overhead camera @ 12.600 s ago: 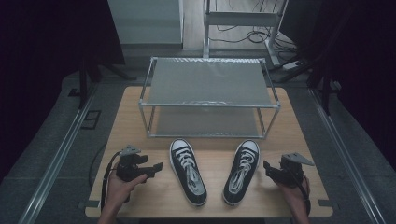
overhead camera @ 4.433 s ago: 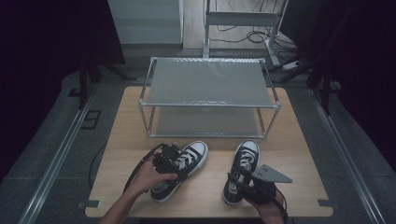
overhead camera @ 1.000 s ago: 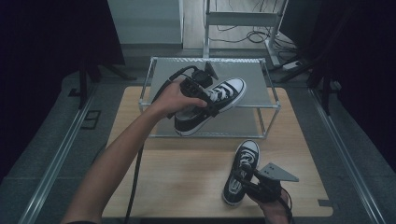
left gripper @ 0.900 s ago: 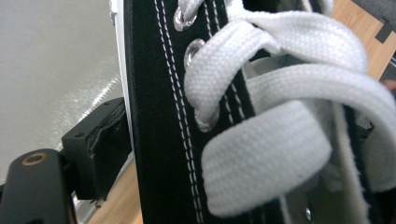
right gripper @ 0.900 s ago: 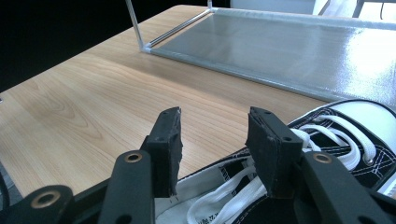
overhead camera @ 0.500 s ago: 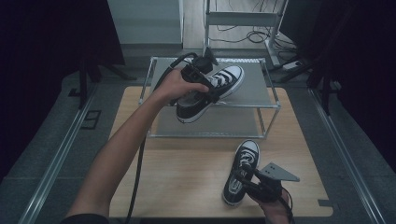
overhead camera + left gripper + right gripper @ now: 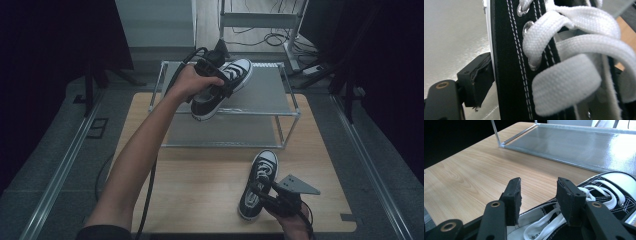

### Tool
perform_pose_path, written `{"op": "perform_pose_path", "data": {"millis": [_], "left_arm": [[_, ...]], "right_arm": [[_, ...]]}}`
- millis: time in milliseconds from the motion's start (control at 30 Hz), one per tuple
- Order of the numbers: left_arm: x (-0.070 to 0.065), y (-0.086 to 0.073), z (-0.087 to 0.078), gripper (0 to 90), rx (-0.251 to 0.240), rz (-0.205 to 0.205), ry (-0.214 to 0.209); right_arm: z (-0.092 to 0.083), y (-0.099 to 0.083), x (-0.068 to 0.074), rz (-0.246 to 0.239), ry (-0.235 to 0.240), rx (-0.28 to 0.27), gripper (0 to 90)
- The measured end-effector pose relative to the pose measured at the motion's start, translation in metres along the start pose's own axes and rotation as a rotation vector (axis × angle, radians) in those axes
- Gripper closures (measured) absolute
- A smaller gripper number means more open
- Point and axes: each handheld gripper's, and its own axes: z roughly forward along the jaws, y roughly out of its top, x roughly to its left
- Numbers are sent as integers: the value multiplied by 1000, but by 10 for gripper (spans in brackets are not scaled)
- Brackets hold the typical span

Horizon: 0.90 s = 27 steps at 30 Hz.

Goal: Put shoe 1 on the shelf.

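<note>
My left gripper [image 7: 221,88] is shut on a black canvas sneaker [image 7: 236,74] with white laces and holds it tilted over the top shelf [image 7: 270,95] of the wire rack. In the left gripper view one finger [image 7: 475,78] presses the sneaker's black side [image 7: 506,62] beside the laces [image 7: 566,82]. The matching sneaker [image 7: 261,170] lies on the wooden table [image 7: 200,185], toe toward the rack. My right gripper [image 7: 261,194] is open at its heel end. In the right gripper view that gripper [image 7: 539,195] has one jaw outside the collar and one above the laces [image 7: 599,192].
The rack's lower shelf [image 7: 584,142] lies just beyond the table sneaker. The rack's thin metal posts [image 7: 281,132] stand at its corners. A cable [image 7: 149,190] trails from the left gripper along the person's forearm. Bare wood [image 7: 474,170] stretches left of the right gripper.
The left gripper has carried its sneaker farther back and right over the top shelf. The right gripper and the table sneaker have stayed put.
</note>
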Motion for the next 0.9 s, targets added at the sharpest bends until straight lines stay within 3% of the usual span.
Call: {"op": "perform_pose_path", "data": {"millis": [100,500,900], "left_arm": [[5,4,1,153,3,-30,29],[19,13,3,152,5,-139,71],[20,22,11,152,-8,-221,107]], "right_arm": [[-1,0,-1,3,-1,-4,550],[-3,1,-1,8,1,-9,550],[-3,1,-1,8,2,-10,550]]}}
